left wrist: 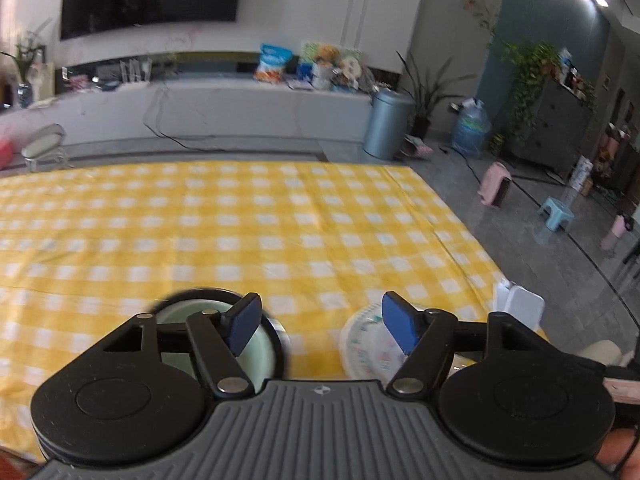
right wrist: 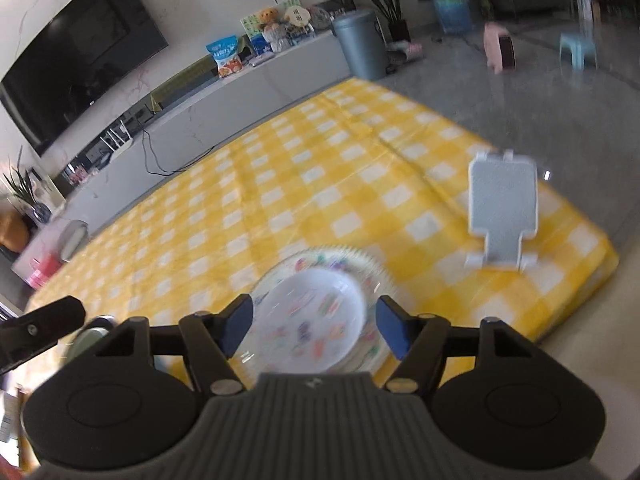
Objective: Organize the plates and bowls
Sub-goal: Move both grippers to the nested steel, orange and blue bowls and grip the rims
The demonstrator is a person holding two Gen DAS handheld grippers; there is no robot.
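Most of the yellow checked cloth [left wrist: 240, 220] lies bare, from the middle out to its far edge and far right corner, with grey floor [left wrist: 500, 240] beyond the right edge. A white stand [right wrist: 502, 204] sits near the right edge. Left gripper [left wrist: 320, 326] hangs above the near edge with its jaws spread wide and nothing between the blue pads [left wrist: 244, 326]. Right gripper [right wrist: 316, 326] is likewise released, its jaws apart and gripping nothing. A dark-rimmed green bowl [left wrist: 260, 344] sits at the near edge, its contents hidden. Just beside it, toward the right, a white bowl [right wrist: 316, 316] rests in a patterned plate [right wrist: 376, 276].
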